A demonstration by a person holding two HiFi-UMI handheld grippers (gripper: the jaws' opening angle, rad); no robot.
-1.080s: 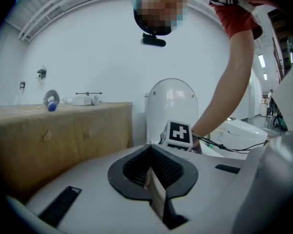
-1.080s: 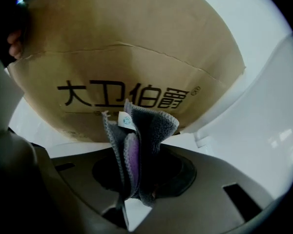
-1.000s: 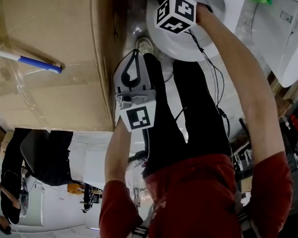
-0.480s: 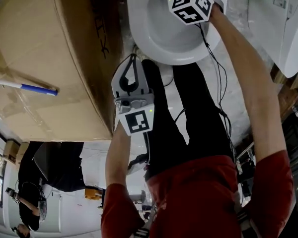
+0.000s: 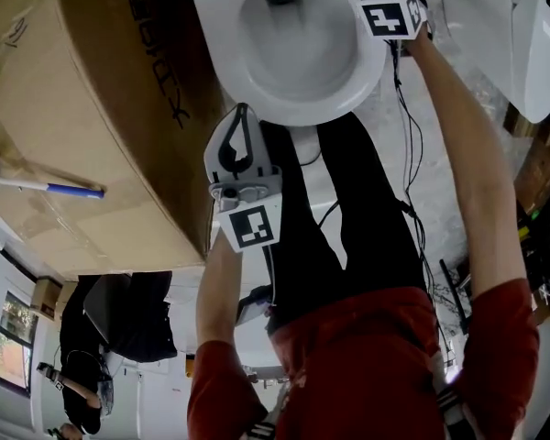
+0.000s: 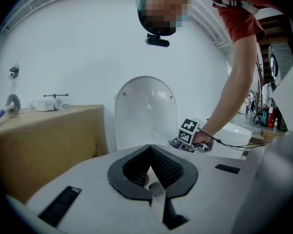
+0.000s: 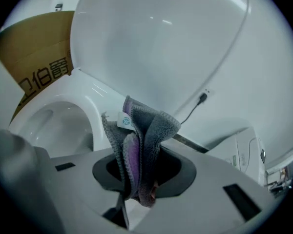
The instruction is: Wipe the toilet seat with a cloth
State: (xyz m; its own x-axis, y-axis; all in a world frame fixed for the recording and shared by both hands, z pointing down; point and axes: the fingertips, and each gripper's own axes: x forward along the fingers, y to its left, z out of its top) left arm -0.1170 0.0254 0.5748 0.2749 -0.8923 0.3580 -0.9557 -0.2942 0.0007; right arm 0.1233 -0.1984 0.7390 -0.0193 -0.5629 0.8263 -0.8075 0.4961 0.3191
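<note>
The right gripper (image 7: 139, 179) is clamping the grey and purple cloth (image 7: 146, 130) in its jaws, near the far right edge of the toilet seat (image 5: 293, 108) and seemingly not touching it. The left gripper (image 6: 150, 167) is waiting with its jaws closed on nothing. I judge the approach is under way; next the cloth needs pressing onto the seat.

The cloth (image 7: 142, 140) in the right gripper (image 7: 136, 179) looks soft and fuzzy, the toilet (image 5: 293, 108) beyond it smooth glossy white, the cardboard box (image 6: 49, 145) beside the left gripper (image 6: 150, 152) matt brown.
</note>
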